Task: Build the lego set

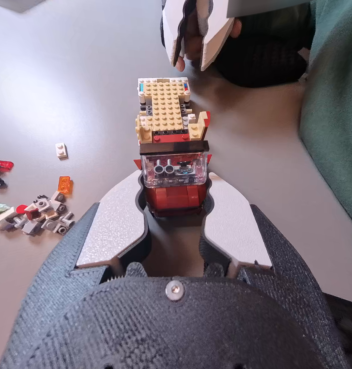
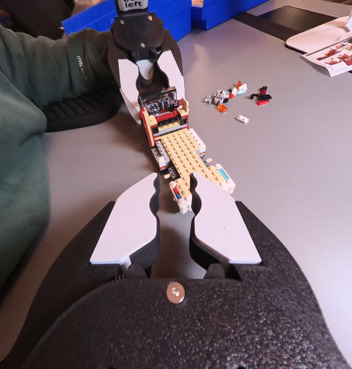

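A part-built lego vehicle (image 1: 165,107) with a tan studded deck, dark red hood and clear windshield lies on the grey table (image 1: 71,79). My left gripper (image 1: 175,177) is shut on its red hood, one finger on each side. In the right wrist view the vehicle (image 2: 179,151) runs from the left gripper (image 2: 157,103) down to my right gripper (image 2: 174,176). The right gripper is open and empty at the vehicle's white rear end; its right finger covers part of the rear. It also shows in the left wrist view (image 1: 188,65), beyond the rear.
Left of the vehicle lie a white two-stud plate (image 1: 61,150), a clear orange plate (image 1: 65,184), a pile of grey pieces (image 1: 43,217) and red and black parts (image 2: 262,95). An instruction booklet (image 2: 338,58) and blue bins (image 2: 171,18) are farther off. A green sleeve (image 2: 21,119) lies alongside. The left gripper's tips are roughly 12 cm from the right gripper's. The right gripper is farther from the clear orange plate (image 1: 65,184), some 15 cm, than the left, some 7 cm. Look for it in the right wrist view (image 2: 220,107) too.
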Available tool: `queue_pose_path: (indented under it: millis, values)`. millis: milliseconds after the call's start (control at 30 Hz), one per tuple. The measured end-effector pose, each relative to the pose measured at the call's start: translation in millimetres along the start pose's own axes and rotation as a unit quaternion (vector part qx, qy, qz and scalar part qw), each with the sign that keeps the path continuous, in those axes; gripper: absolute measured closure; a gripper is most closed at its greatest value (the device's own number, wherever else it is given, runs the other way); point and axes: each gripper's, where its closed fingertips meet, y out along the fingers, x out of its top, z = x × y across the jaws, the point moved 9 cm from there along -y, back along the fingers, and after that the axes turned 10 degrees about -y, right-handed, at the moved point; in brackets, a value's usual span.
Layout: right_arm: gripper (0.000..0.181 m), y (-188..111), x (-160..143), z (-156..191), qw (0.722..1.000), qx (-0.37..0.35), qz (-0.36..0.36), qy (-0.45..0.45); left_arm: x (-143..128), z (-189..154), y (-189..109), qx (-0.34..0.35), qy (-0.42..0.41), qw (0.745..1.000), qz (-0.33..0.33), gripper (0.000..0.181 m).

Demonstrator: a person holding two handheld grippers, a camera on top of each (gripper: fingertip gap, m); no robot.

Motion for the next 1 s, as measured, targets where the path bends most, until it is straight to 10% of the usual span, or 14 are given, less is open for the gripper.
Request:
queue_pose_path:
  millis: [467, 767, 1000]
  values:
    - [0.155, 21.4, 15.4, 19.5, 0.986, -0.134, 0.062, 0.073, 24.2, -16.1, 27.6, 0.14, -0.173, 0.975, -0.019, 0.123]
    - [0.155, 28.4, 16.0, 27.0, 0.98, -0.171, 0.087, 0.055, 28.9, -10.5, 36.6, 0.056, -0.41, 0.901, -0.134, 0.123]
    - [0.155, 31.0, 16.6, 28.5, 0.979, -0.179, 0.093, 0.041, 29.4, -10.3, 43.2, 0.05, -0.438, 0.884, -0.157, 0.123]
